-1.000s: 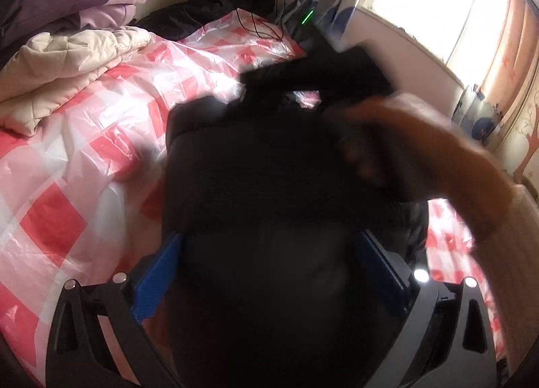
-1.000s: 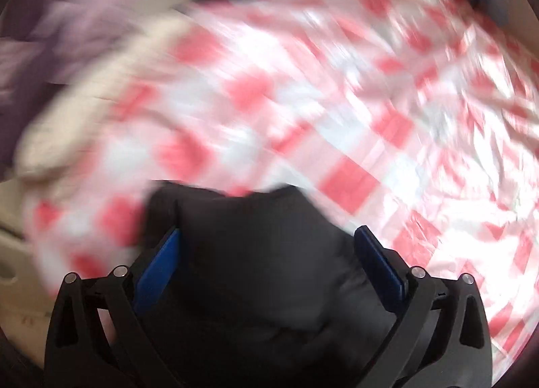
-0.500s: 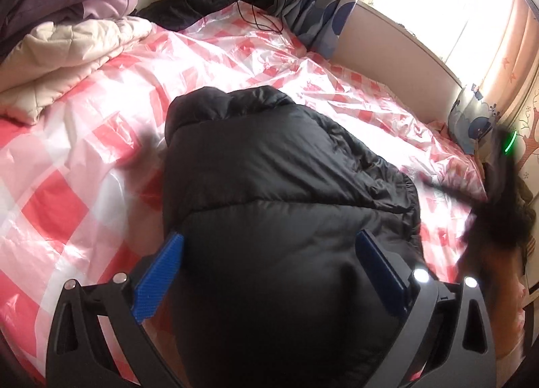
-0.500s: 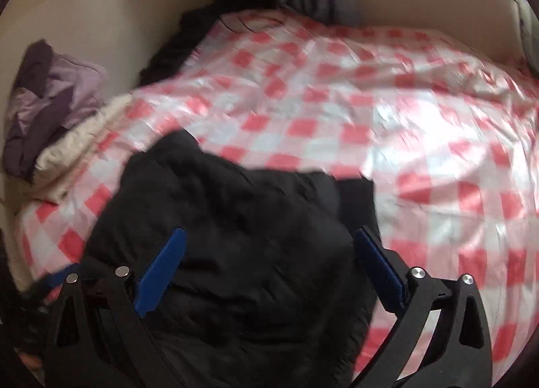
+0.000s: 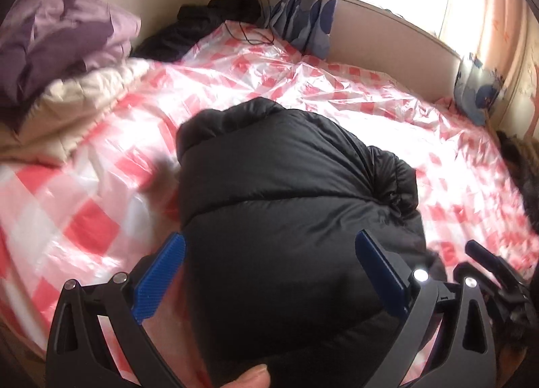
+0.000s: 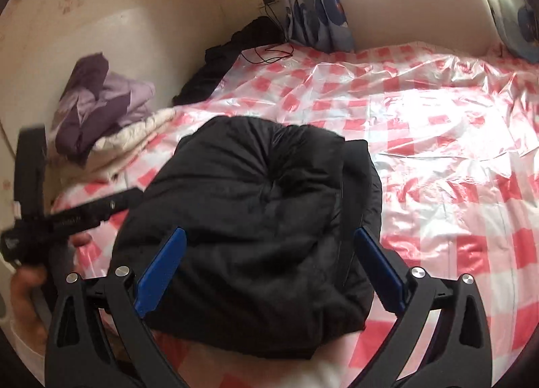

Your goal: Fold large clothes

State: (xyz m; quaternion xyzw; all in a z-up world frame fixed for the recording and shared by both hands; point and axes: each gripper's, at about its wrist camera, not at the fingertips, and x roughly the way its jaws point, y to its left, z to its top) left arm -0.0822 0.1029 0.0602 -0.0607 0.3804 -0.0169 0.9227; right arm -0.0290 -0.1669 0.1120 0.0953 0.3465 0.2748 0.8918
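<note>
A black puffer jacket (image 5: pixel 286 206) lies folded into a compact bundle on the bed's red-and-white checked plastic sheet (image 5: pixel 84 219). It also shows in the right wrist view (image 6: pixel 256 206). My left gripper (image 5: pixel 269 273) is open, its blue pads either side of the bundle's near end, above it. My right gripper (image 6: pixel 269 266) is open too and hovers over the bundle from the other side. The left gripper's body (image 6: pixel 67 216) shows at the left edge of the right wrist view, held by a hand.
A purple duvet (image 5: pixel 57 37) on a cream quilt (image 5: pixel 77 108) is piled at the bed's left. Dark clothes (image 5: pixel 202 27) and a charging cable (image 5: pixel 249 34) lie at the far corner by the curtain. A window wall runs along the right.
The right gripper swung away from the jacket's top and now looks across the bundle from the side. The jacket stays folded on the bed. The left gripper barely moved.
</note>
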